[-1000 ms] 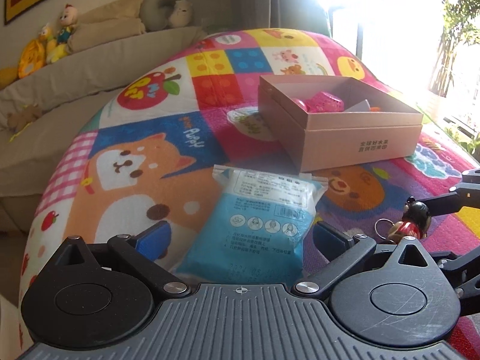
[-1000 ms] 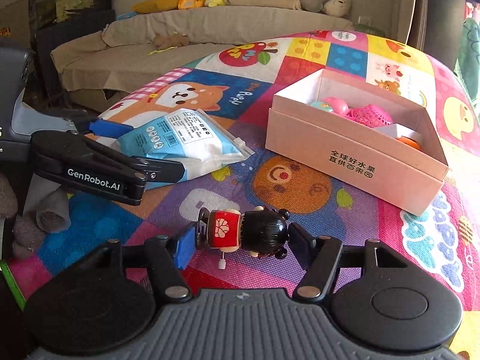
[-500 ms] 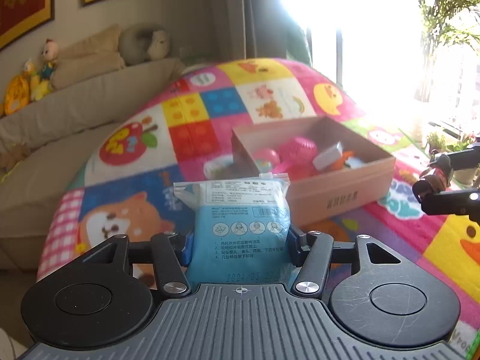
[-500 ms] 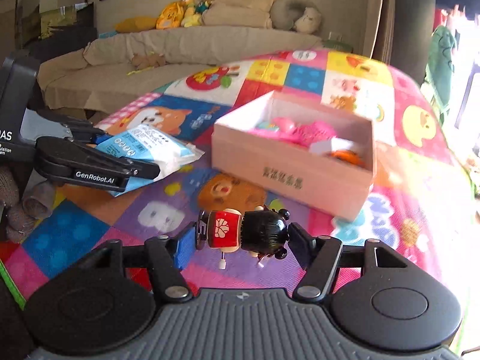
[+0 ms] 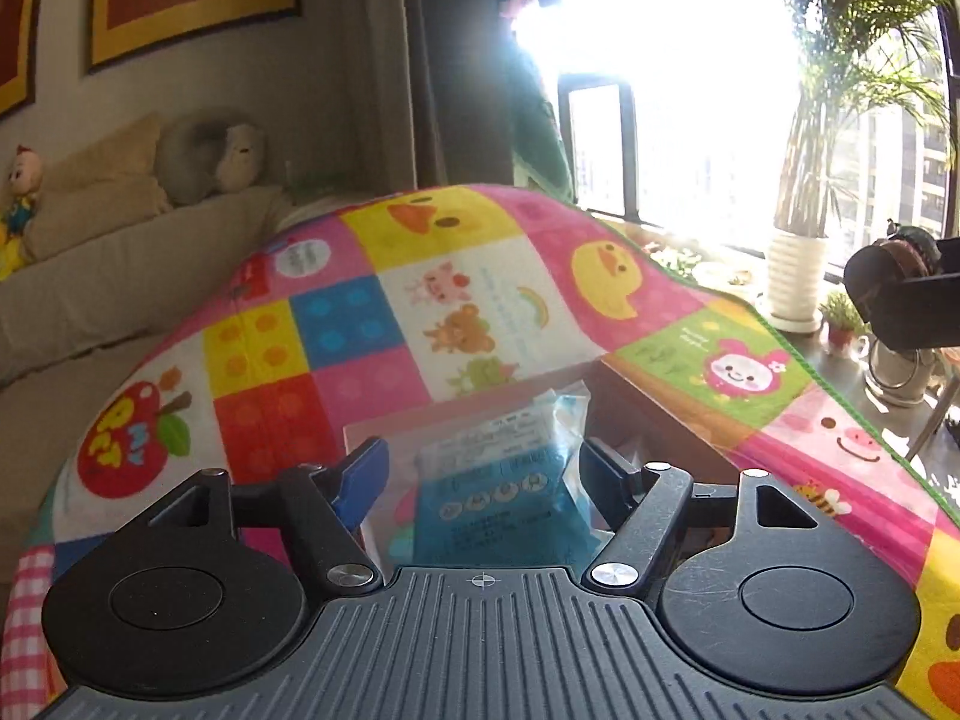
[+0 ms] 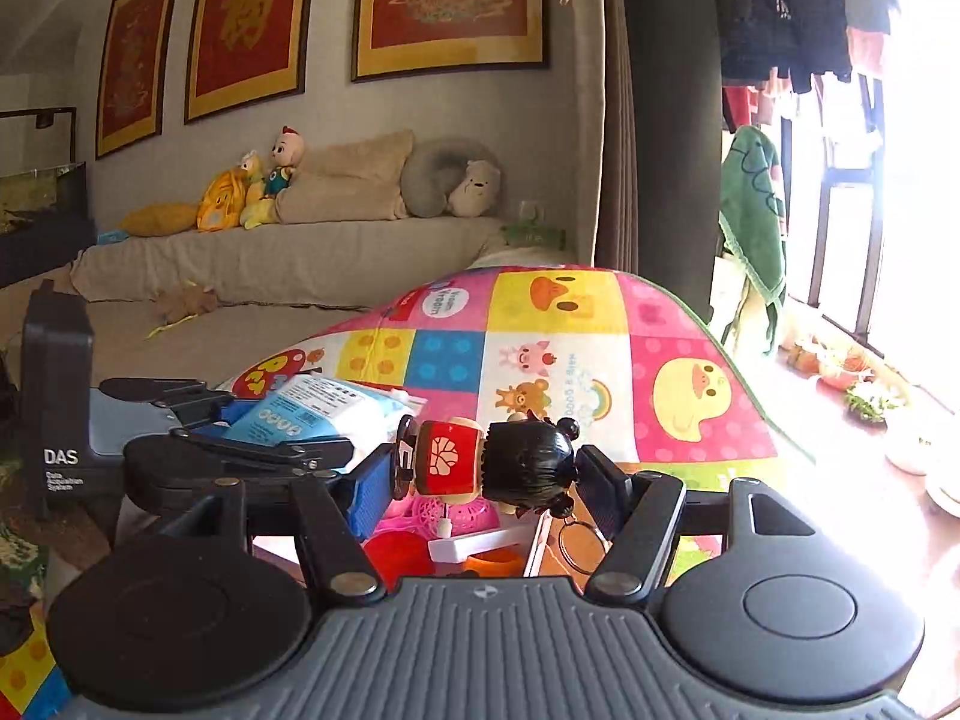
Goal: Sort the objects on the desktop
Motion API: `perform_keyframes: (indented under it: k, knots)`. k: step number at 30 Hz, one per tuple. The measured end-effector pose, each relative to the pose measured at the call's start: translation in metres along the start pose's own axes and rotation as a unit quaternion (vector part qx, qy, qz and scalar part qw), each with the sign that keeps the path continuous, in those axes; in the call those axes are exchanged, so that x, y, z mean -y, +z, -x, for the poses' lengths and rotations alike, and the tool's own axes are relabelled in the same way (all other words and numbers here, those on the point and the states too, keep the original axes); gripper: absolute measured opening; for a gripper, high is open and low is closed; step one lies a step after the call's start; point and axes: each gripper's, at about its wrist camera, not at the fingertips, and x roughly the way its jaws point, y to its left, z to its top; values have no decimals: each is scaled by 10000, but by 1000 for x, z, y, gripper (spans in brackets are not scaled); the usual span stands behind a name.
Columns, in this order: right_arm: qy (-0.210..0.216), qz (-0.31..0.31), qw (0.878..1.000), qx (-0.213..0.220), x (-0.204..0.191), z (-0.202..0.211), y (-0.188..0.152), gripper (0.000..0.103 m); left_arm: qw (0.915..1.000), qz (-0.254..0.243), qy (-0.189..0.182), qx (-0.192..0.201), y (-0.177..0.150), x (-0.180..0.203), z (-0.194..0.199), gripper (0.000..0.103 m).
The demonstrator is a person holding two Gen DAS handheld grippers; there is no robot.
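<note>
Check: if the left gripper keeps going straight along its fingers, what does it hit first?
Likely the blue packet, which lies between the left gripper's just-opened jaws. Beyond it comes the pink box, then the mat. Depth is unclear.

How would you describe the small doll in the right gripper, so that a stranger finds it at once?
Look above the pink box on the colourful play mat. The right gripper holds the doll sideways between its fingers. It alone has a glossy black head and a red body with a white flower mark.
</note>
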Motion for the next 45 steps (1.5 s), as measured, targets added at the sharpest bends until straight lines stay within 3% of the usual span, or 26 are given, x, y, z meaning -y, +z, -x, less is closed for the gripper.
perform_keyframes:
  k: [4, 8, 13, 21, 24, 27, 31, 34, 39, 45]
  knots:
    - [-168, -103, 9997, -148, 9, -17, -4, 65, 10000, 88, 16, -9, -29, -12, 16, 93]
    - [-255, -194, 9988, -368, 13, -42, -6, 65, 9997, 95, 225, -87, -58, -25, 39, 95]
    - [-49, -486, 9967, -645, 6, -85, 1, 65, 9986, 480, 85, -229, -79, -34, 54, 96]
    - [396, -631, 9938, -825, -44, -175, 31, 65, 9970, 680, -14, -377, -93, -39, 62, 98]
    - [254, -610, 9935, -928, -57, -196, 31, 78, 9955, 765, 134, -536, -102, -47, 65, 100]
    - [308, -702, 9927, -930, -53, -184, 21, 78, 9934, 929, 191, -647, -111, -55, 68, 100]
    - [-25, -512, 9965, -666, -36, -129, -9, 91, 9919, 1034, 206, -703, -116, -54, 71, 102]
    - [-280, -455, 9960, -713, -25, -91, -38, 103, 9923, 972, 257, -724, -120, -44, 72, 103]
    - [-554, -407, 9921, -1053, -24, -44, -97, 103, 9910, 900, 295, -945, -127, -25, 72, 103]
    - [-455, -457, 9827, -1736, -36, -44, -144, 103, 9897, 683, 680, -1057, -130, -9, 66, 103]
